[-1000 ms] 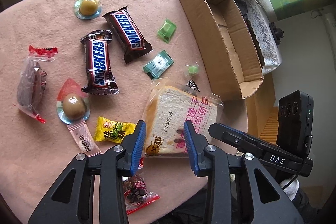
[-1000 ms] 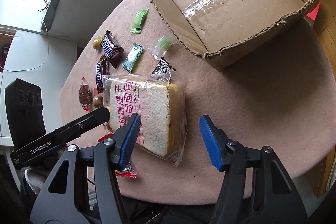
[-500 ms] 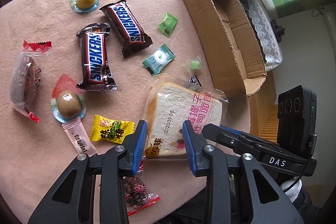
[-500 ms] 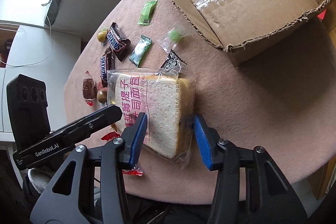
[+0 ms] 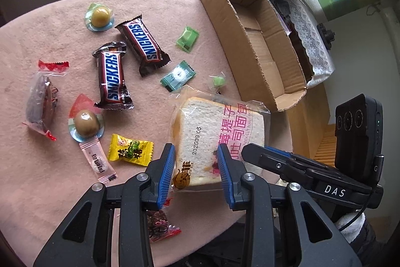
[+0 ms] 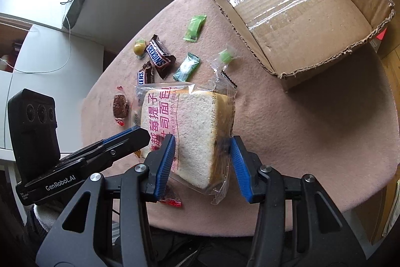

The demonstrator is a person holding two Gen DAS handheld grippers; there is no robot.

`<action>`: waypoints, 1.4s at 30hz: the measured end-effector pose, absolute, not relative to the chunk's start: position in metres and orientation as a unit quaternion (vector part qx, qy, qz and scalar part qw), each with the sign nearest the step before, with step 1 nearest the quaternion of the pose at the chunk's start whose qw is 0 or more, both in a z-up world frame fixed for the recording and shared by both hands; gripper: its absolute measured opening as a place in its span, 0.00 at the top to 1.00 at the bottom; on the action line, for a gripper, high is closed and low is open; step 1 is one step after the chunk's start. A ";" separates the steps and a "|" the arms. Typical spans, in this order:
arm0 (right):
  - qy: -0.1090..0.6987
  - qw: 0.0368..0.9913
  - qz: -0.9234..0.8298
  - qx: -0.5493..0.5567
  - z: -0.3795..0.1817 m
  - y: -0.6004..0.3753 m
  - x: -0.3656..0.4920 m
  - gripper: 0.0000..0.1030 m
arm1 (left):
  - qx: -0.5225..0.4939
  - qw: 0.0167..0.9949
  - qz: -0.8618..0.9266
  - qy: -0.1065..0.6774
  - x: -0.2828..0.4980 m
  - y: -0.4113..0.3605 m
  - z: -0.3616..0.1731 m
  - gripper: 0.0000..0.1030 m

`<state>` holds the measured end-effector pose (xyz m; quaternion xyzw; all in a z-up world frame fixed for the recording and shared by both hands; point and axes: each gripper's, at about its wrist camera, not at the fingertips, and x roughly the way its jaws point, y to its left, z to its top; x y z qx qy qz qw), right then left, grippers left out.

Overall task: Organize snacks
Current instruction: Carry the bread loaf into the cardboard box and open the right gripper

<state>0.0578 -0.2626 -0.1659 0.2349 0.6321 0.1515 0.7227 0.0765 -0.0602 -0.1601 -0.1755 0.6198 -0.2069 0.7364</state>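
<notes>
Right gripper jaws pinch packaged toast slice near desk edge. Left gripper jaws pinch same pack. Cardboard box far right, empty. Risk: slippery wrapper slides free; bread squashes under double grip.

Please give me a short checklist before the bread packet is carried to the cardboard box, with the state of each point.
1. Right gripper closed on the bread packet: ok.
2. Left gripper closed on the same packet: ok.
3. Packet clear of the table: ok, its near end looks raised.
4. Cardboard box open, floor free: ok.
5. Small black sachet under the packet's far edge, free of it: cannot tell.
</notes>
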 end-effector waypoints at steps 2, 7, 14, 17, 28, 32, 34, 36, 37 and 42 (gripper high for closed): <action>0.625 0.728 0.156 0.233 -0.157 -0.262 0.058 0.53 | -0.180 0.741 -0.209 0.612 0.077 -0.058 -0.153 0.69; 0.608 0.741 0.159 0.236 -0.138 -0.267 0.061 0.53 | -0.178 0.756 -0.212 0.593 0.078 -0.061 -0.133 0.69; 0.583 0.762 0.155 0.237 -0.112 -0.283 0.073 0.53 | -0.174 0.770 -0.225 0.571 0.090 -0.075 -0.114 0.69; 0.569 0.772 0.154 0.237 -0.099 -0.295 0.080 0.53 | -0.176 0.775 -0.229 0.562 0.097 -0.084 -0.108 0.69; 0.535 0.804 0.136 0.222 -0.074 -0.341 0.108 0.53 | -0.164 0.781 -0.256 0.545 0.131 -0.134 -0.102 0.69; 0.533 0.808 0.127 0.217 -0.076 -0.360 0.117 0.53 | -0.158 0.778 -0.264 0.547 0.141 -0.153 -0.108 0.69; 0.535 0.808 0.122 0.212 -0.080 -0.368 0.121 0.53 | -0.155 0.777 -0.268 0.548 0.144 -0.162 -0.111 0.69; 0.538 0.808 0.118 0.210 -0.085 -0.376 0.125 0.53 | -0.154 0.776 -0.270 0.549 0.146 -0.170 -0.114 0.69; 0.539 0.808 0.117 0.208 -0.088 -0.379 0.128 0.53 | -0.152 0.775 -0.271 0.550 0.147 -0.174 -0.115 0.69; 0.549 0.805 0.110 0.196 -0.102 -0.393 0.138 0.53 | -0.145 0.775 -0.272 0.551 0.152 -0.187 -0.121 0.69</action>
